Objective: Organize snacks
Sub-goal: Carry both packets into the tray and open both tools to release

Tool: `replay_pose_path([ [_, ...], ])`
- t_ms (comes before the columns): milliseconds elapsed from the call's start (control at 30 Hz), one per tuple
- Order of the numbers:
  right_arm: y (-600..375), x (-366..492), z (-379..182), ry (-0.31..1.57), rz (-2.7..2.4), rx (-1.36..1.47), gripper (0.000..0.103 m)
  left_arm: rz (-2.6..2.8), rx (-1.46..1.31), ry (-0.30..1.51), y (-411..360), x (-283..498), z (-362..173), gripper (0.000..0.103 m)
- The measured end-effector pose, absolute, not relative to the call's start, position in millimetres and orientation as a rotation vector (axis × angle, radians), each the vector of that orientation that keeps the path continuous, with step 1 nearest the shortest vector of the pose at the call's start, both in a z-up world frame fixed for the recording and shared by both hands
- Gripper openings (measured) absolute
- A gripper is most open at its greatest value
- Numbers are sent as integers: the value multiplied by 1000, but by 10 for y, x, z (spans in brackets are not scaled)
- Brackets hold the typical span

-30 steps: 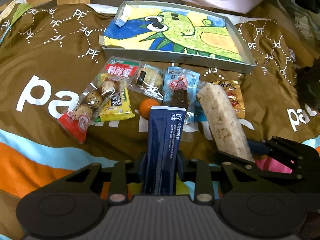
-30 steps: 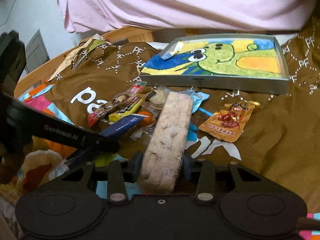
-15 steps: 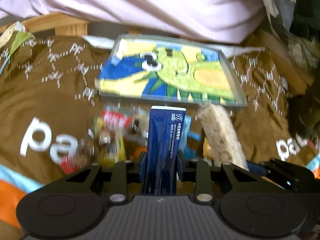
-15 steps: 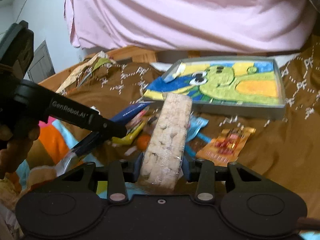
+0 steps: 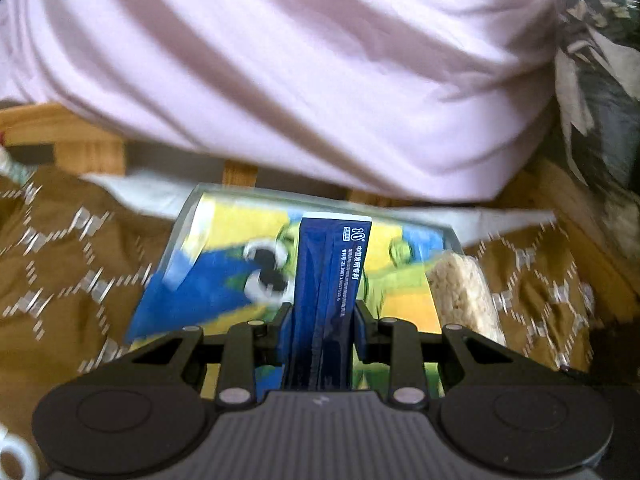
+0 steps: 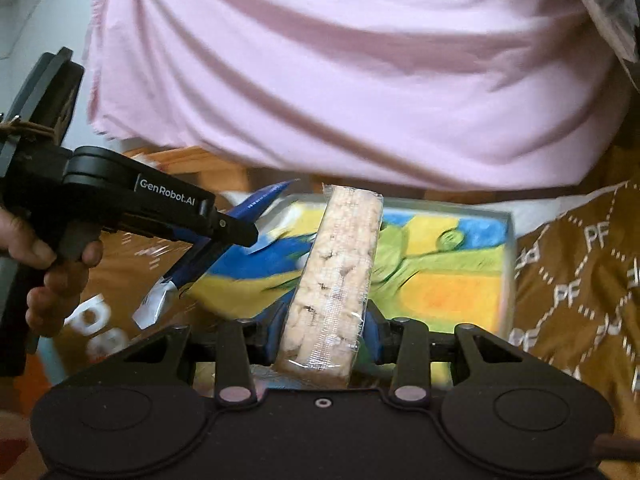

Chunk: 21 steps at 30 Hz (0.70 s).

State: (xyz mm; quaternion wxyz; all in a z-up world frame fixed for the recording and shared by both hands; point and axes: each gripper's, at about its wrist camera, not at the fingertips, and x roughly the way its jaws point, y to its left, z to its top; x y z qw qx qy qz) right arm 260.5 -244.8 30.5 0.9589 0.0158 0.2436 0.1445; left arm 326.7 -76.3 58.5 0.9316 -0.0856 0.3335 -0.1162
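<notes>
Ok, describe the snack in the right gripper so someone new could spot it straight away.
Find the shallow tray with the green cartoon drawing on the brown printed blanket. In front of it the right gripper is shut on a long, pale puffed-rice bar in clear wrap. The left gripper's dark blue packet is flat and printed; the bar is thick and bumpy.

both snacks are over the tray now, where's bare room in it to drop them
The tray looks bare throughout: nothing lies on its dinosaur lining. The orange patch by its right wall is open for the rice bar in the right gripper; the blue corner by the left wall suits the blue packet in the left gripper. The two grippers crowd the middle.
</notes>
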Motion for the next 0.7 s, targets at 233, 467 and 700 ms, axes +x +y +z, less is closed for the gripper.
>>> replay_pose_path([
  [233, -2665, 3212, -12, 513, 221, 68, 42, -219, -191, 647, -986, 3810, 261, 33],
  [467, -2709, 3404, -322, 626, 190, 112, 39, -190, -217, 700, -1148, 4035, -81, 33],
  [700, -2672, 3410, -403, 635, 169, 82, 38, -187, -205, 756, -1256, 4065, -228, 35],
])
